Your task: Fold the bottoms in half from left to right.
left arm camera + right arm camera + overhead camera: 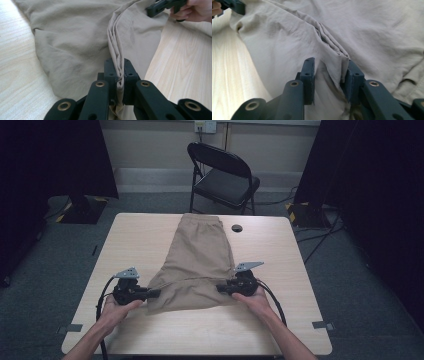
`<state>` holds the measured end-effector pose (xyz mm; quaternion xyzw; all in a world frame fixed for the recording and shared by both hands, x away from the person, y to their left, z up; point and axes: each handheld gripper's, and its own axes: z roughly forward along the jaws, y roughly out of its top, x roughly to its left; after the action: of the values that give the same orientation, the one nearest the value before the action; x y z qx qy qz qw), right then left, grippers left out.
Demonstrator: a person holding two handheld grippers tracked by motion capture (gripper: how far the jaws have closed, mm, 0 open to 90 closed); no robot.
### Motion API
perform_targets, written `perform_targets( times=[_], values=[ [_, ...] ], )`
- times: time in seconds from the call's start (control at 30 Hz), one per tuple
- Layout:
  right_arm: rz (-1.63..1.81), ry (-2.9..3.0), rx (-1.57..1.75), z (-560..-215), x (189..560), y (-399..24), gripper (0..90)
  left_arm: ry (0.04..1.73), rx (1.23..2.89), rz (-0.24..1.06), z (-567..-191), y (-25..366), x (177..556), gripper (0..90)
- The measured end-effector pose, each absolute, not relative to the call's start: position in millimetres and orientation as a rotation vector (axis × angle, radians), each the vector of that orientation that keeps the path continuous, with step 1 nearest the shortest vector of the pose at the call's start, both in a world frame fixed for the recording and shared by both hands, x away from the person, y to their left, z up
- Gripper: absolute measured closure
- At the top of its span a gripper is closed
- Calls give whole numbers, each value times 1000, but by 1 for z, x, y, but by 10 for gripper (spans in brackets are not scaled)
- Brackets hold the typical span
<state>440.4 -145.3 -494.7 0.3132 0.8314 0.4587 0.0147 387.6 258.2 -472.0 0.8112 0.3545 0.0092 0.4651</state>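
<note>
The left gripper has its jaws pressed together on a bunched ridge of cloth; the fold of fabric is squeezed tight between the pads, so this side holds the khaki shorts firmly. The right gripper has its jaws standing apart by a narrow gap; a fold of the fabric lies between them and touches one pad, but the pads don't press on it, so no real grip on this side.

In the high view, the left gripper and right gripper sit at the 2 near corners of the shorts, the leg-hem end, w/ the waistband pointing away toward the far edge of the table. The shorts lie flat near the middle of the table, the near edge a bit lifted and wrinkled.

Step in hand, as I judge: taking hold of the hem end at both corners, prob. to fold it toward the waistband. Next move needs the right jaws to close on the fold first, so both sides lift evenly. If only the left pulls, the cloth may skew.
</note>
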Motion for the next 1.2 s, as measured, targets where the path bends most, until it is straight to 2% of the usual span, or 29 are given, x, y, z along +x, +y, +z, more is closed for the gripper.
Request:
perform_targets(
  times=[0.07, 0.17, 0.33, 0.6, 0.63, 0.7, 0.73, 0.8, 0.93, 1.2],
  values=[
    [1442, 2583, 993, -497, 442, -144, 666, 865, 1996, 22, -472, 258, 388, 853],
    [1463, 2562, 1002, -495, 442, -144, 813, 877, 1983, 32, -472, 259, 388, 852],
    [1470, 2517, 1018, -487, 438, -148, 843, 900, 1962, 25, -474, 258, 389, 829],
    [1466, 2483, 1046, -480, 434, -156, 845, 951, 1963, 6, -478, 252, 392, 671],
    [1469, 2479, 1048, -480, 434, -157, 845, 973, 1956, 6, -479, 251, 392, 644],
    [1473, 2469, 1060, -479, 434, -160, 845, 1014, 1938, -3, -480, 250, 391, 525],
    [1472, 2469, 1059, -479, 433, -160, 845, 1008, 1944, -7, -480, 250, 390, 519],
    [1474, 2466, 1057, -478, 433, -161, 844, 996, 1946, -3, -480, 250, 390, 589],
    [1469, 2472, 1053, -478, 432, -160, 845, 964, 1927, 12, -478, 251, 391, 826],
    [1421, 2496, 1024, -476, 427, -161, 844, 933, 1948, 32, -475, 249, 391, 857]
  ],
)
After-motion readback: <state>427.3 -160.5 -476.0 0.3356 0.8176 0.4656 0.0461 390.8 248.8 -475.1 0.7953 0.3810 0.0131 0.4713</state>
